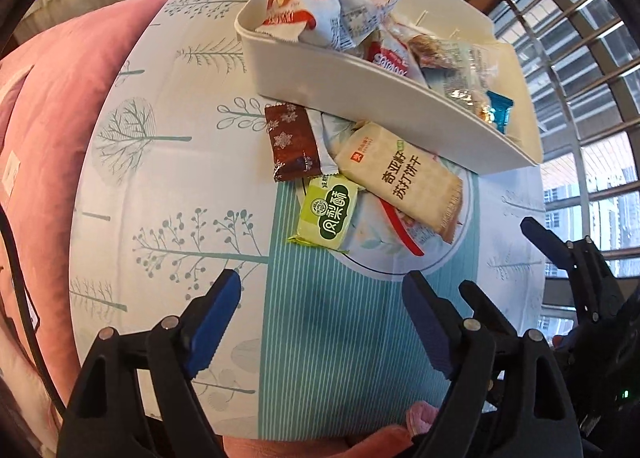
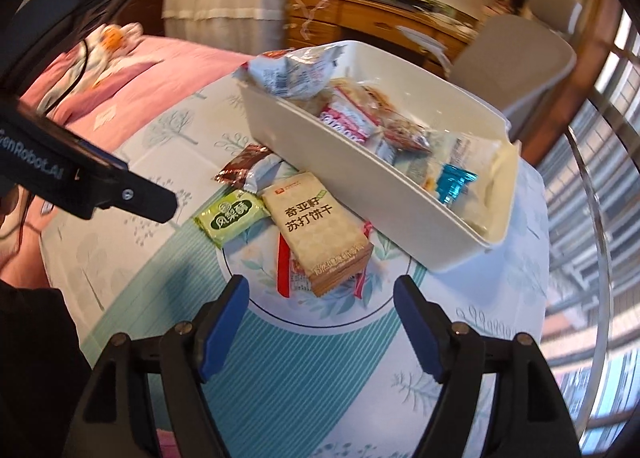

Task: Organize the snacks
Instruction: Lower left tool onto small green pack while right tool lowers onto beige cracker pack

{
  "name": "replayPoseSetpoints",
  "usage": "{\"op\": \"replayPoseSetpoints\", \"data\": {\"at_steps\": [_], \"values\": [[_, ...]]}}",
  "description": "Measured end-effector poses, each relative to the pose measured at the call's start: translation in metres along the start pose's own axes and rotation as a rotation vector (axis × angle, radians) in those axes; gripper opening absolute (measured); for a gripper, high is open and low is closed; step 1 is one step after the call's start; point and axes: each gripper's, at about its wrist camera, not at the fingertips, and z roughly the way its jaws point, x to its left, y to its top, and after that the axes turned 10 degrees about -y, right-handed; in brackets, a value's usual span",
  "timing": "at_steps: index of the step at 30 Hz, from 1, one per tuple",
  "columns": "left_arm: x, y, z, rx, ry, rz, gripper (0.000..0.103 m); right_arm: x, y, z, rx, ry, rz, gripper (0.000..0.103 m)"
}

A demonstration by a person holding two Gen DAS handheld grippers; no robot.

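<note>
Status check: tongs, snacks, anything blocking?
Both tongs open, empty: left, right. White bin part-filled; cracker pack, green pack, brown pack on table. Nothing blocking.

Snack packets (image 2: 320, 234) on the table (image 2: 320, 370), just before the bin (image 2: 320, 162) with more packets inside.

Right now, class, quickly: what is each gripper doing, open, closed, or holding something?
Left gripper: open, holding nothing, above the tree-patterned tablecloth.
Right gripper: open, holding nothing, facing the beige soda cracker packet.
</note>
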Motion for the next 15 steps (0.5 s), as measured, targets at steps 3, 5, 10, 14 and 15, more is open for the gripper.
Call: {"op": "replayPoseSetpoints", "data": {"at_steps": [3, 5, 10, 14, 15], "values": [[-0.001, 0.002, 0.009, -0.009, 0.01, -0.017, 0.082, 0.002, 0.001, 0.006, -0.019, 0.01, -0.042, 0.075], [-0.001, 0.004, 0.015, -0.013, 0.02, -0.024, 0.082, 0.003, 0.001, 0.013, -0.023, 0.024, -0.067, 0.075], [0.002, 0.01, 0.033, 0.0, 0.036, -0.047, 0.082, 0.007, 0.002, 0.028, -0.033, 0.041, -0.124, 0.075], [0.005, 0.015, 0.05, 0.008, 0.035, -0.073, 0.082, 0.01, 0.003, 0.04, -0.033, 0.061, -0.15, 0.075], [0.005, 0.017, 0.053, 0.007, 0.036, -0.073, 0.082, 0.01, 0.004, 0.043, -0.033, 0.064, -0.154, 0.075]]}}
